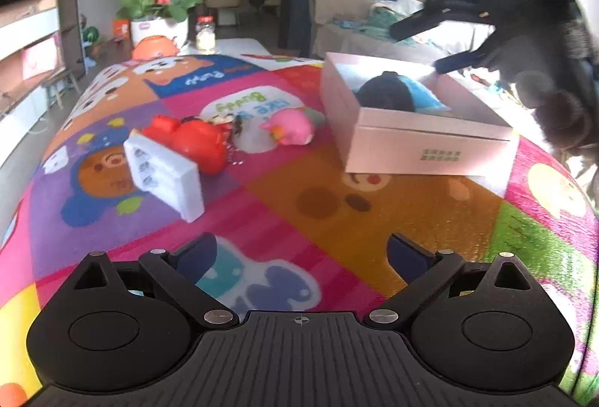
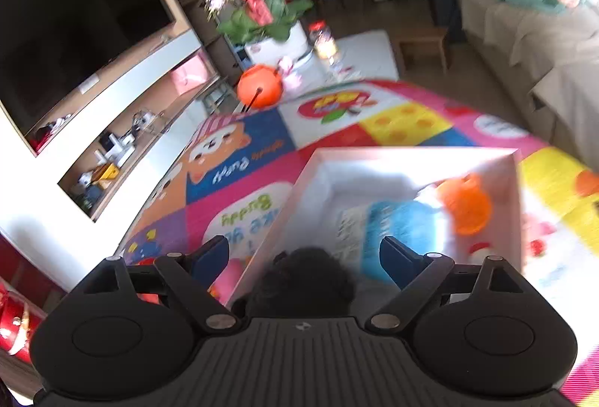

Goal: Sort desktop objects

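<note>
left gripper (image 1: pixel 301 257) spread wide, empty, aimed at toys (image 1: pixel 194 141) at 10 o'clock, likely next pick | right gripper (image 2: pixel 304 257) agape, empty, over box (image 2: pixel 411 154) | dark item (image 2: pixel 303 279) inside, perhaps just dropped

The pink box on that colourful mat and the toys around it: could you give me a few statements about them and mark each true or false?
1. The pink box has no lid on and already holds things, among them a dark fuzzy item. True.
2. The red boxing-glove toy lies inside the box. False: it lies on the mat, left of the box.
3. The left hand-held gripper is clamped on the white tray. False: its jaws stand open and empty.
4. The right hand-held gripper is above the box, jaws open. True.
5. A pink pig toy lies on the mat beside the box. True.
</note>
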The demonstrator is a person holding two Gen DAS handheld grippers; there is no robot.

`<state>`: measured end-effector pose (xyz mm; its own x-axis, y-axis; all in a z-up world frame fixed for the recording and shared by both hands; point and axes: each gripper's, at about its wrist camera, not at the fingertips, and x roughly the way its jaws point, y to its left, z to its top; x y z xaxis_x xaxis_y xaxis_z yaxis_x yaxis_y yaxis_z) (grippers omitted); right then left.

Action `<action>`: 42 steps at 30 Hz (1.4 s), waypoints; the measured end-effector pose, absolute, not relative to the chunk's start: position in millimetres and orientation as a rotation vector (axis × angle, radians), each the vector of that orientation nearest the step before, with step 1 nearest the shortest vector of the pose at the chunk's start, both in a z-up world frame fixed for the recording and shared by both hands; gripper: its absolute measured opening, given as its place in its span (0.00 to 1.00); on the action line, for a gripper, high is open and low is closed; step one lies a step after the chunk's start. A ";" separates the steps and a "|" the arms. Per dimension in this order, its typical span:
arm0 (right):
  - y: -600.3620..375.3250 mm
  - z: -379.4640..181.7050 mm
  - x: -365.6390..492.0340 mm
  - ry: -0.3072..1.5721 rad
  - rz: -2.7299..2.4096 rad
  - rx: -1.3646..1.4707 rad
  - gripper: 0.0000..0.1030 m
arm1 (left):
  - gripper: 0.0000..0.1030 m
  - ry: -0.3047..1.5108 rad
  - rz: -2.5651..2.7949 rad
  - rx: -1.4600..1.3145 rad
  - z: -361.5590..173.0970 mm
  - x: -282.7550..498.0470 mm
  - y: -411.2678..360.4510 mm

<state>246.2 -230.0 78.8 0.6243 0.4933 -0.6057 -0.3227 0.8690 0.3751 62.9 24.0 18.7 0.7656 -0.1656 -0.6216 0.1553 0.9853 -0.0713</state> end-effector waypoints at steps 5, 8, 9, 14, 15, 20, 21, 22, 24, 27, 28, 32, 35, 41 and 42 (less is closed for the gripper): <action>-220.7 96.8 235.5 0.707 0.413 0.117 0.85 | 0.98 0.664 -0.104 -0.023 8.9 59.8 31.6; -196.9 102.6 233.8 0.711 0.460 0.054 0.75 | 0.98 0.667 -0.076 -0.030 4.1 56.9 37.6; -185.5 105.0 232.1 0.713 0.480 0.024 0.68 | 0.98 0.671 -0.073 -0.044 3.2 55.8 40.3; -114.4 92.4 258.0 0.883 0.576 -0.042 0.50 | 0.98 0.659 -0.056 -0.109 1.6 53.6 49.7; -100.7 88.0 263.7 0.901 0.581 -0.068 0.52 | 0.98 0.658 -0.053 -0.117 1.6 53.1 51.0; -42.0 63.6 281.8 0.896 0.502 -0.323 0.66 | 0.98 0.626 -0.053 -0.140 3.0 47.2 54.5; -32.8 56.6 285.4 0.906 0.478 -0.364 0.66 | 0.98 0.623 -0.054 -0.142 3.4 46.3 55.0; -27.3 51.4 287.5 0.916 0.459 -0.393 0.65 | 0.98 0.620 -0.057 -0.147 3.8 45.6 55.8; -21.0 42.5 289.2 0.949 0.445 -0.426 0.53 | 0.98 0.627 -0.063 -0.155 4.8 44.2 58.5; -20.7 38.1 275.5 0.980 0.492 -0.406 0.52 | 0.98 0.643 -0.066 -0.139 5.5 40.6 64.9; -20.3 39.0 265.3 0.986 0.535 -0.404 0.52 | 0.98 0.648 -0.060 -0.129 6.0 39.7 67.6; -30.1 42.4 215.3 0.981 0.659 -0.435 0.52 | 0.98 0.638 -0.025 -0.066 11.4 37.8 79.6; -50.9 44.9 177.7 0.954 0.713 -0.446 0.52 | 0.98 0.628 0.010 -0.040 16.1 43.4 89.4; -108.0 45.0 115.2 0.830 0.641 -0.535 0.61 | 0.99 0.584 -0.014 -0.027 23.3 78.6 95.0; -118.3 43.7 107.4 0.807 0.597 -0.533 0.62 | 0.99 0.580 -0.028 -0.028 23.0 88.7 94.9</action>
